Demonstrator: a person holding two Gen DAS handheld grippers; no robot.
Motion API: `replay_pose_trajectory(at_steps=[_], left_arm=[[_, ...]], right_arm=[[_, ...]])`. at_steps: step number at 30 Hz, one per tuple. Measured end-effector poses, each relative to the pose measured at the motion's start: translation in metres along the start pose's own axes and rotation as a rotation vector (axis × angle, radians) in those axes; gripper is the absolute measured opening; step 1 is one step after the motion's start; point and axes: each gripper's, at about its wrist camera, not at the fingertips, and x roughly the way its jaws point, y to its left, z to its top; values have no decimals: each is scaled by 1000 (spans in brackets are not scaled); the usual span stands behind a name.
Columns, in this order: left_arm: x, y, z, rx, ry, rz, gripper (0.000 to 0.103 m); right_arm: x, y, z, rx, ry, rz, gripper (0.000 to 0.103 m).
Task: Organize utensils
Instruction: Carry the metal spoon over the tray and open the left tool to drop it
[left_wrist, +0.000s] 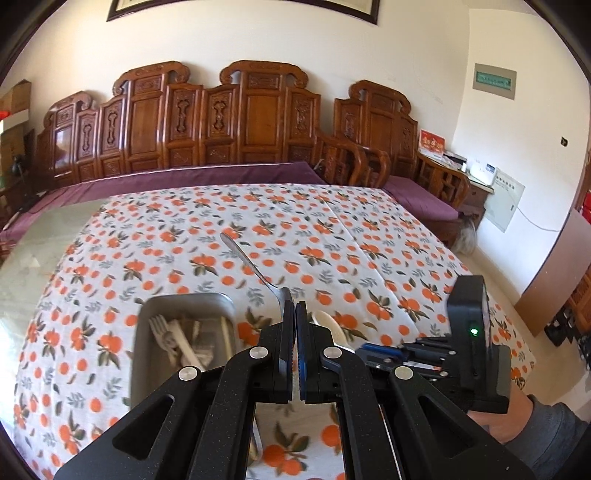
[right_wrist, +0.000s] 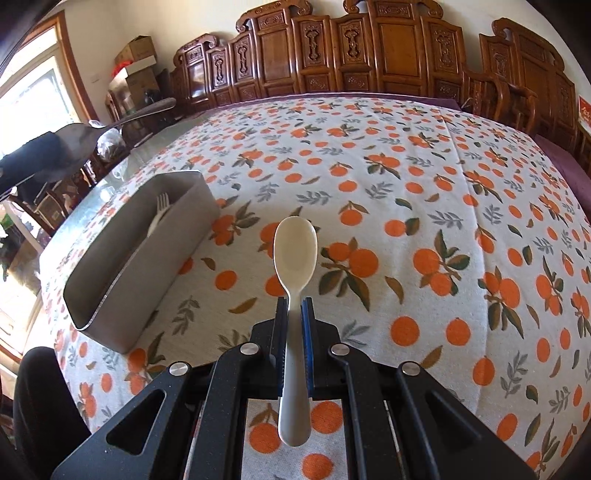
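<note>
Steel spoon (left_wrist: 258, 269) is pinched by bowl in left gripper (left_wrist: 295, 314), handle pointed away. Cream plastic spoon (right_wrist: 295, 254) is clamped in right gripper (right_wrist: 294, 310). Long grey metal box (left_wrist: 184, 332) is seen just left of both, nearer left gripper.

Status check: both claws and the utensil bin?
Left claw shut on metal spoon. Right claw shut on white spoon. Grey bin already holds forks. Path clear.

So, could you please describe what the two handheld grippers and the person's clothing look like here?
Both the left gripper and the right gripper are matte black, with angular linkage arms, round silver pivot pins and blue pads on the fingers. The right gripper's black body shows a small green light. A grey sleeve covers that wrist.
</note>
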Motion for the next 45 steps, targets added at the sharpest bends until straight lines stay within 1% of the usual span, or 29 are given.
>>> replay_pose_trajectory(at_steps=[2, 5, 16, 23, 29, 37, 38, 40, 41, 43, 45], left_arm=[[-1, 8, 2, -9, -1, -5, 0], [1, 19, 0, -13, 12, 16, 0], [19, 54, -43, -10, 153, 100, 0], [31, 69, -58, -14, 215, 129, 1], [44, 82, -69, -41, 302, 171, 2], [43, 87, -74, -49, 336, 204, 3], [42, 88, -75, -53, 346, 208, 4], [40, 90, -75, -61, 353, 216, 11], [38, 90, -75, -62, 353, 219, 16], [31, 90, -73, -56, 344, 228, 24], [23, 90, -69, -54, 331, 233, 28]], right_arm=[[1, 1, 1, 0, 2, 4, 9], [2, 4, 1, -7, 5, 6, 9], [-4, 13, 3, -28, -12, 37, 9], [-11, 23, 2, -43, -24, 61, 9], [-17, 32, 2, -50, -39, 81, 9], [-17, 40, -2, -63, -35, 71, 9], [-17, 41, -2, -64, -34, 71, 9], [-19, 43, -3, -65, -34, 70, 9], [-19, 45, -3, -68, -34, 71, 9], [-22, 50, -3, -79, -36, 71, 9], [-23, 57, -2, -98, -34, 67, 9]])
